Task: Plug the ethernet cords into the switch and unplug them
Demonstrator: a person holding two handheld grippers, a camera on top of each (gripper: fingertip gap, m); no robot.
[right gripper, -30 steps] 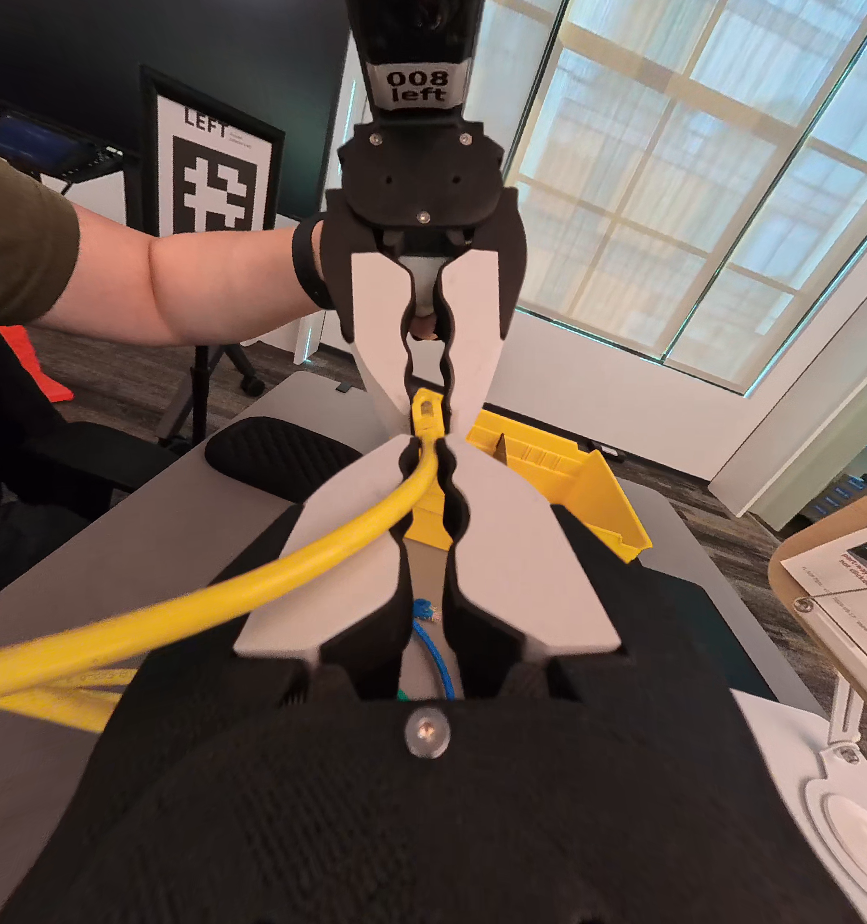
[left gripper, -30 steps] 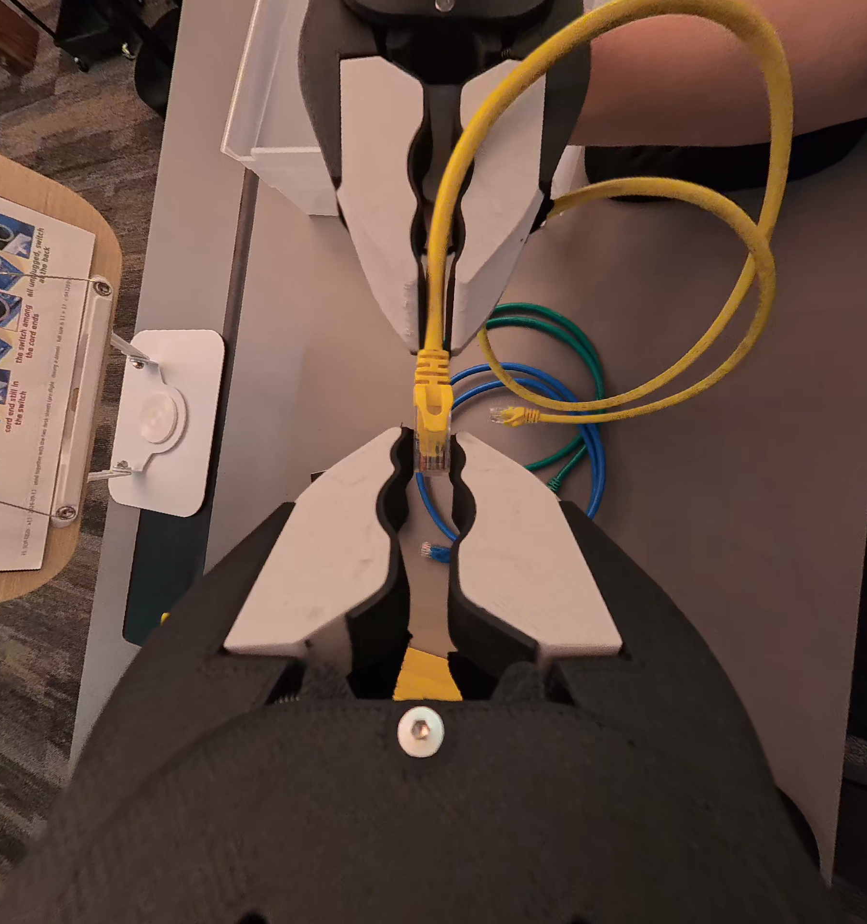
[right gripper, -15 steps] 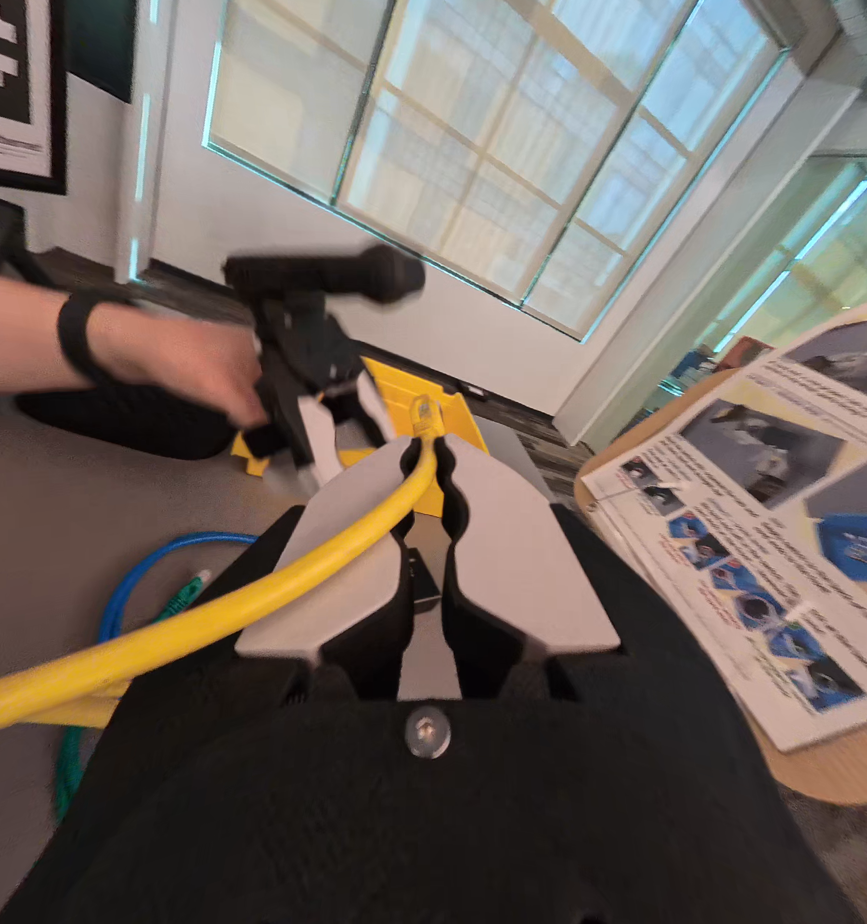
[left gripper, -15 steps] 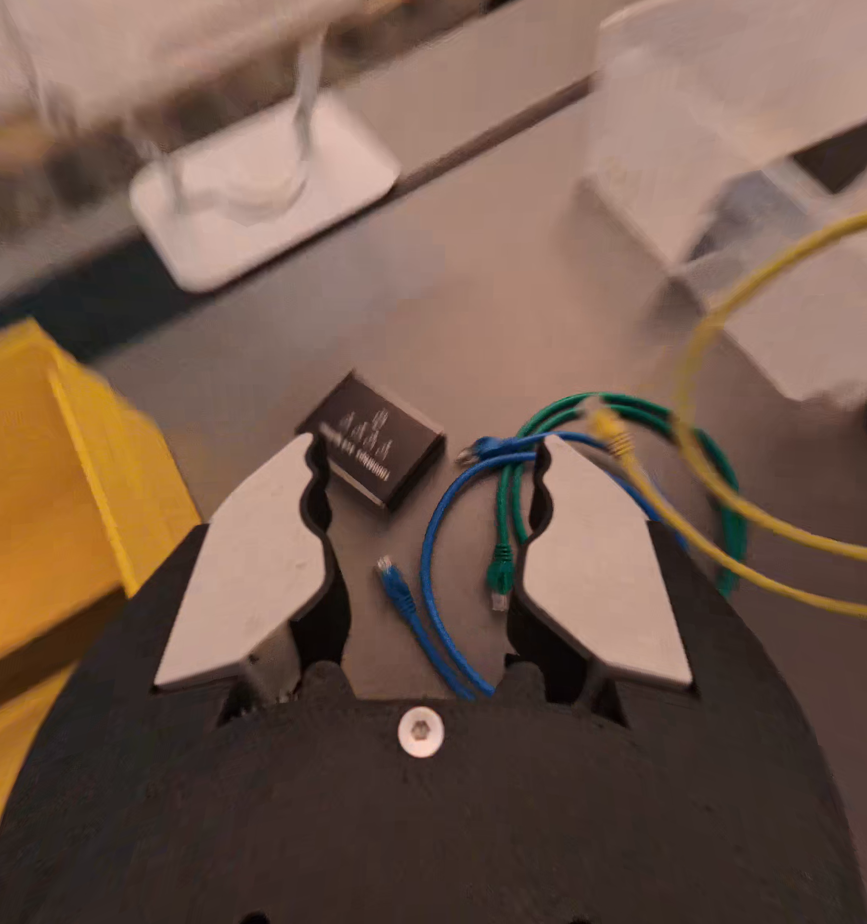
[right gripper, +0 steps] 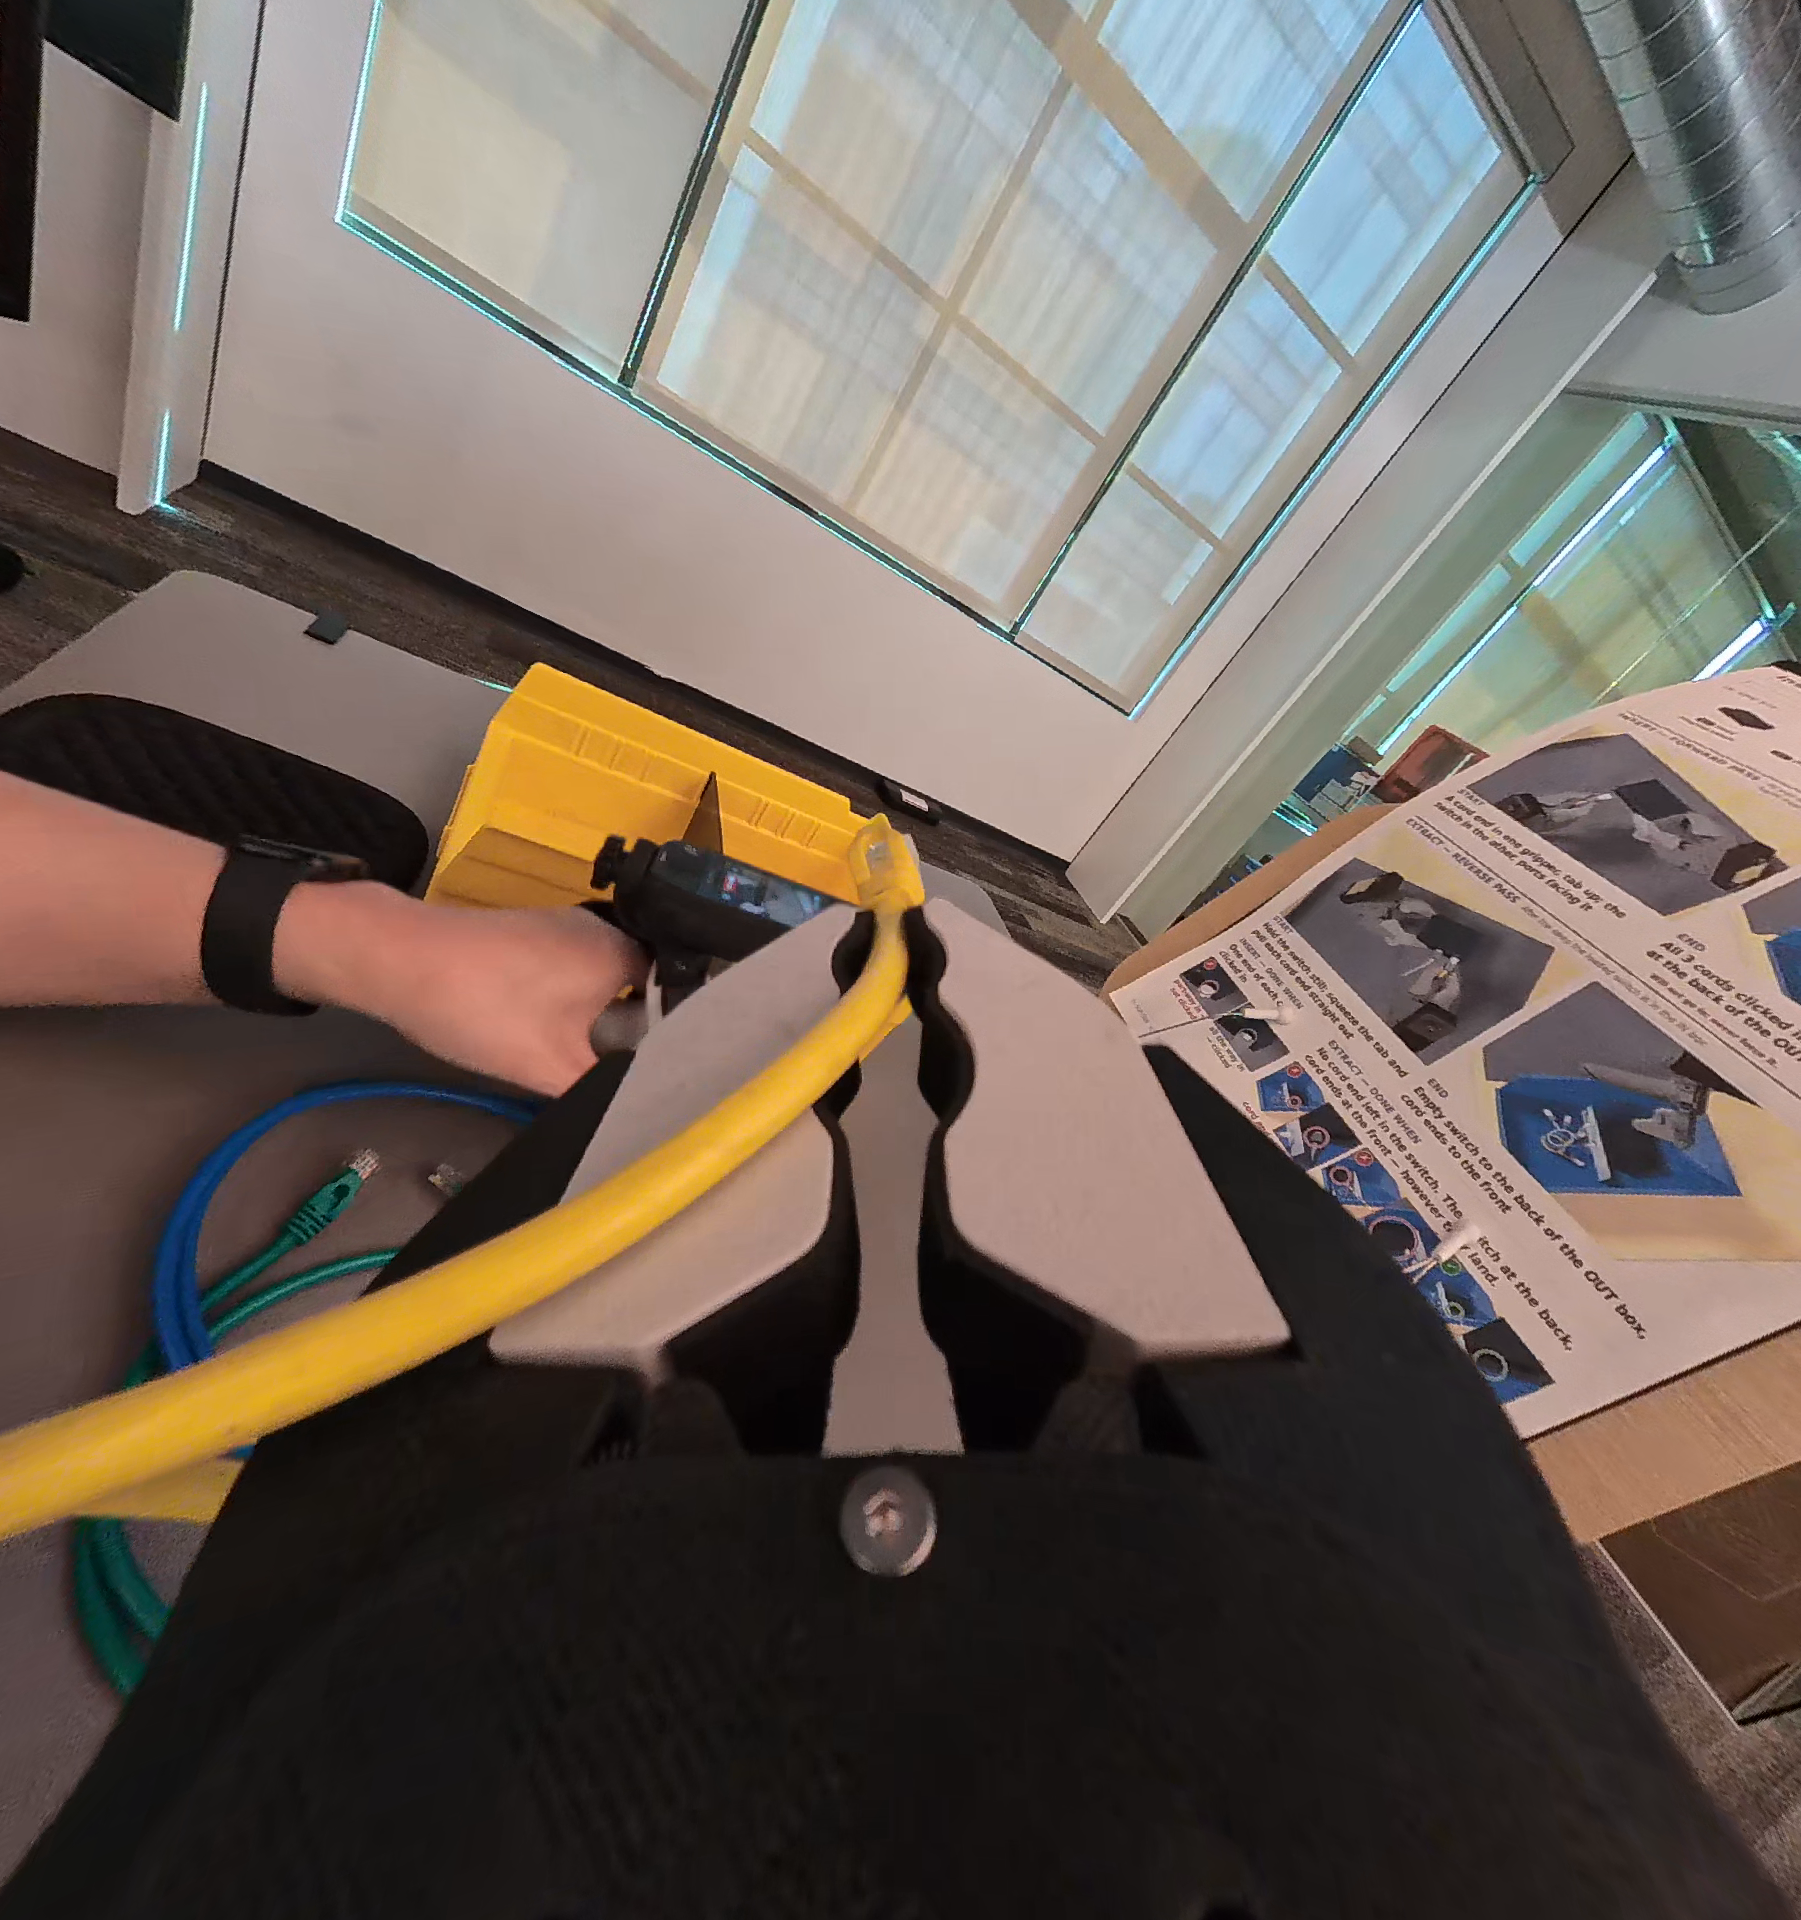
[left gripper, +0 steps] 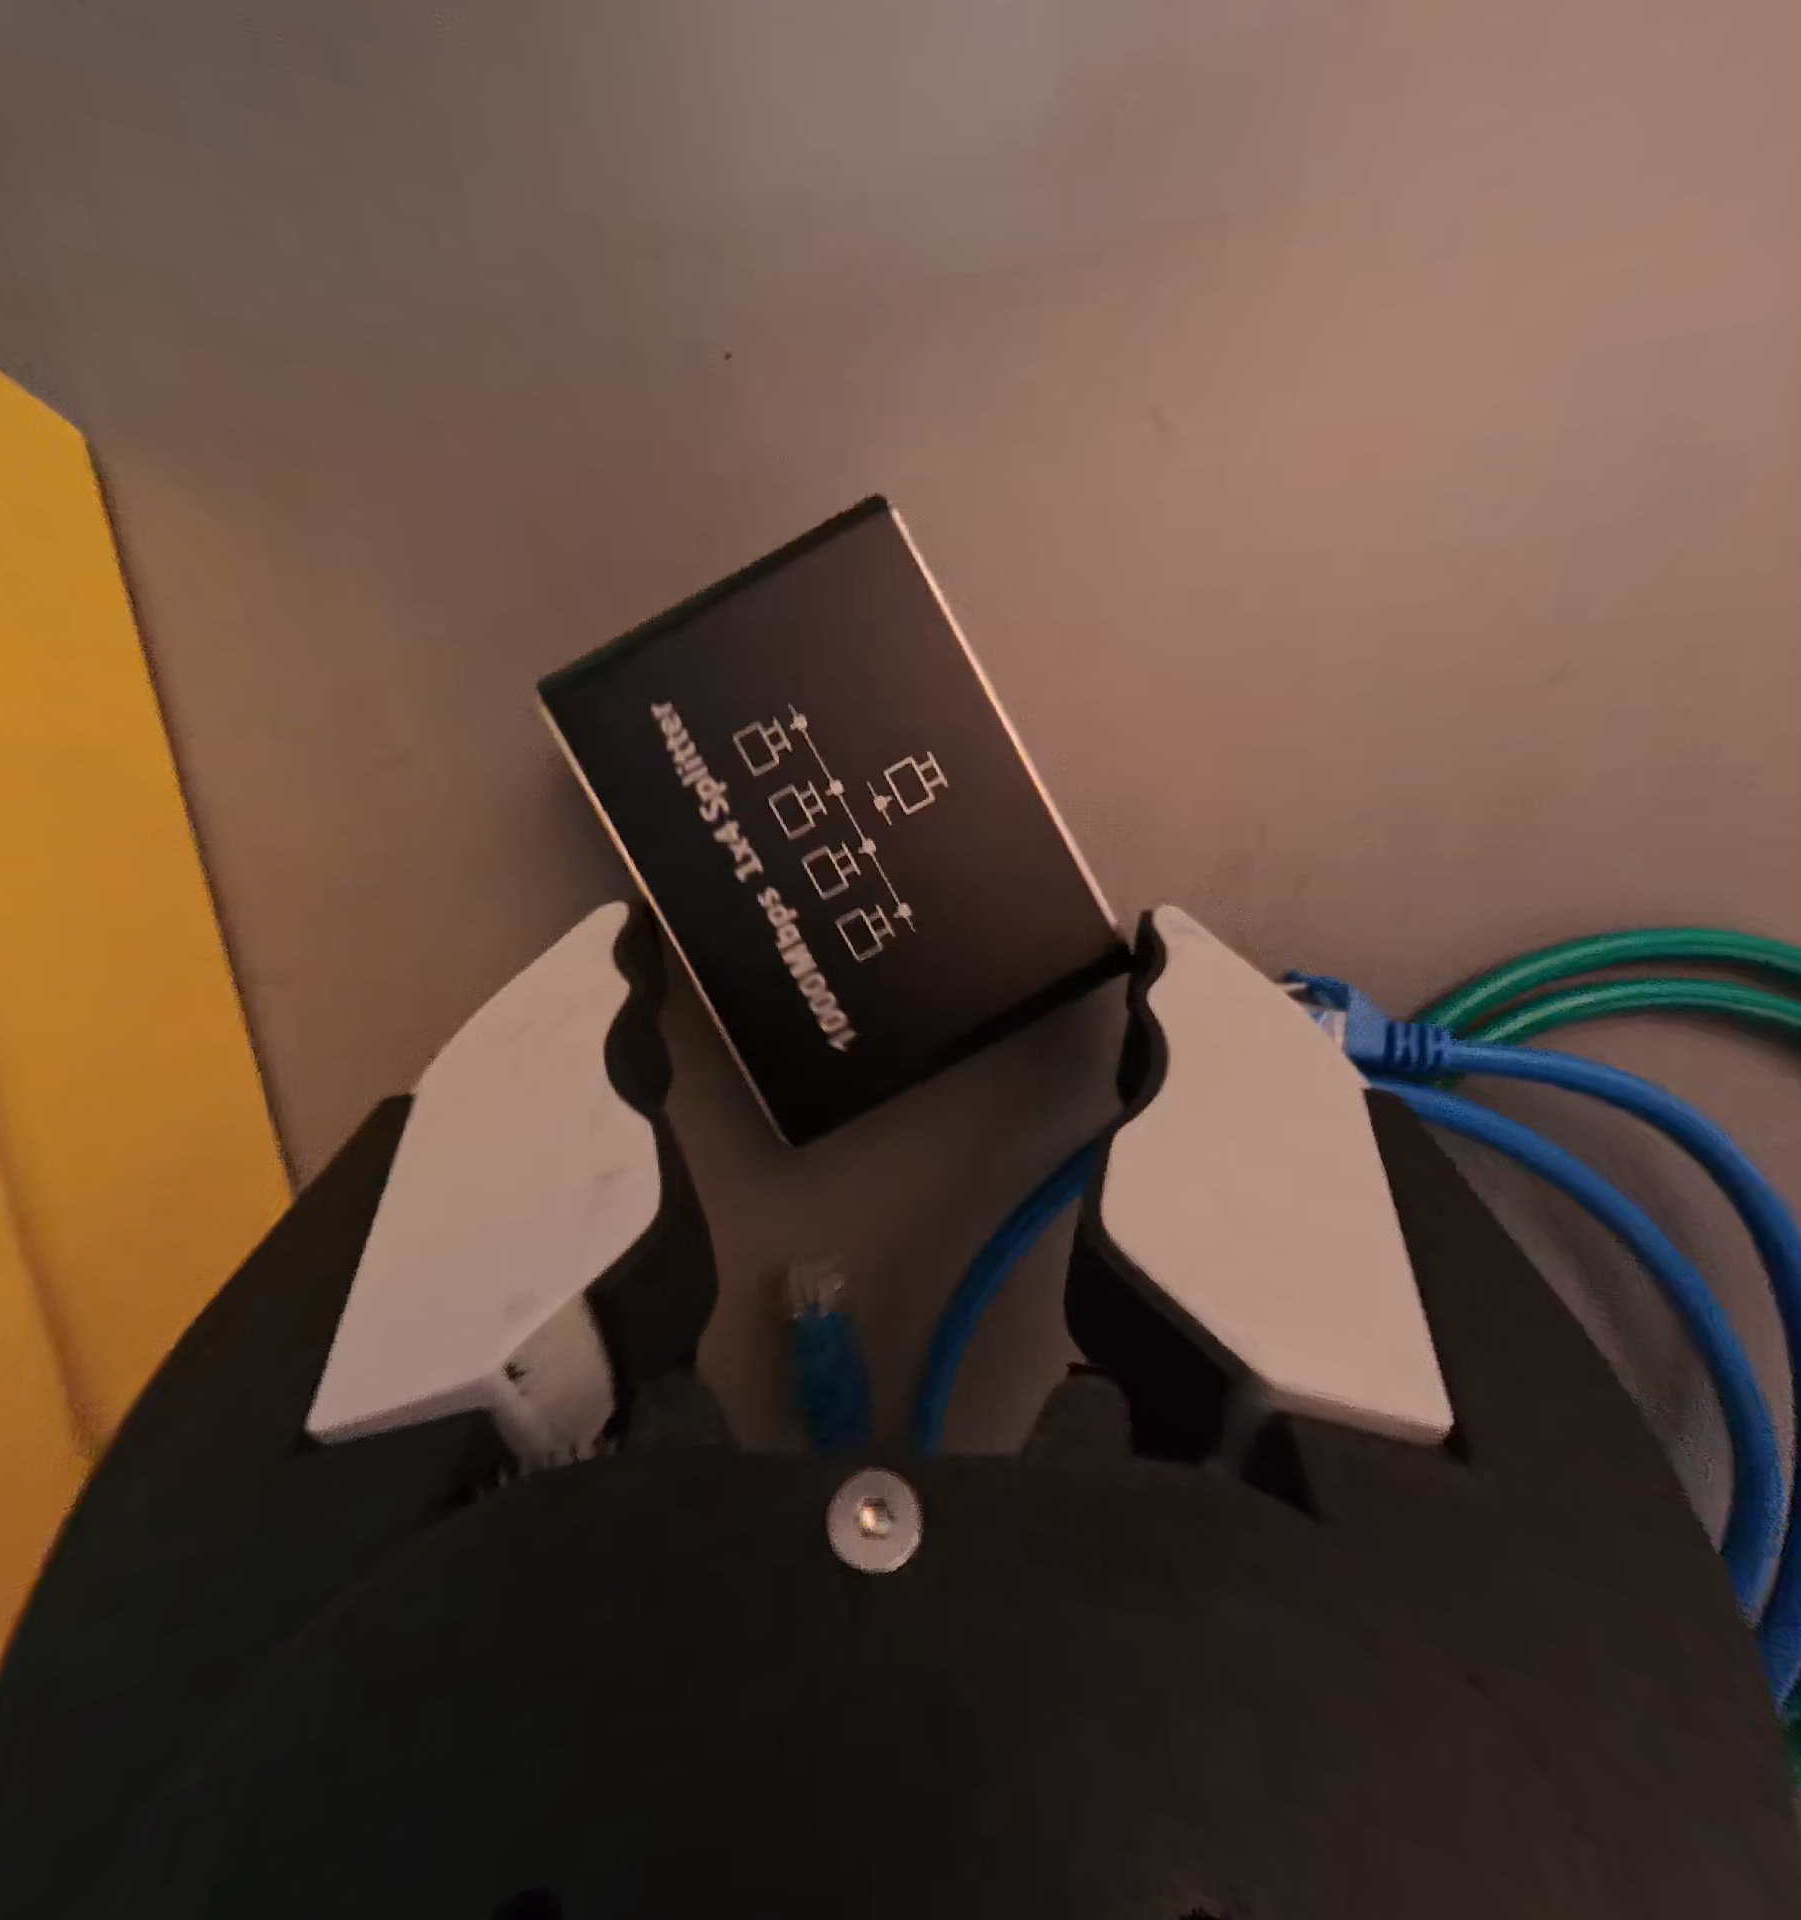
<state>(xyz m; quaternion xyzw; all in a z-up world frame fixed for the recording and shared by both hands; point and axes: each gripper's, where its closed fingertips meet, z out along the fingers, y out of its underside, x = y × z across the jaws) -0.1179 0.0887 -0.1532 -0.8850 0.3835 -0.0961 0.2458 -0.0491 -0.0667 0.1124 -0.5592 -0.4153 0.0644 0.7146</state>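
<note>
Left wrist view looks almost straight down on the grey table (left gripper: 1291,312), the biggest thing in sight, with a yellow bin (left gripper: 65,831) along its left edge. The left gripper (left gripper: 880,935) hangs just over the table with its jaws spread wide and nothing between them; the black switch (left gripper: 834,821) lies flat and skewed, its near end reaching into the gap. One corner looks to be touching or nearly touching the right finger (left gripper: 1260,1164), while the left finger stands clear of it. None of its ports show from here.

To the right lie loops of blue cord (left gripper: 1561,1101) and green cord (left gripper: 1623,966), both loose. One blue plug (left gripper: 821,1351) sits on the table between the fingers, just short of the switch; another rests beside the right finger.

In the right wrist view the right gripper (right gripper: 888,935) is clamped on the yellow cord (right gripper: 563,1216) just behind its plug (right gripper: 880,862), which sticks out past the tips, raised above the table and well apart from the switch. A printed sheet (right gripper: 1561,1039) lies off to the right.

As I read it, the left is about to pinch the switch so the yellow plug can go in. The skew is the worry: closing on a crooked box could catch it corner-first and spin or squirt it away. The loose blue plug might also get trapped under the jaws. And if the switch is held weakly, pushing the plug home would shove it along the table.
</note>
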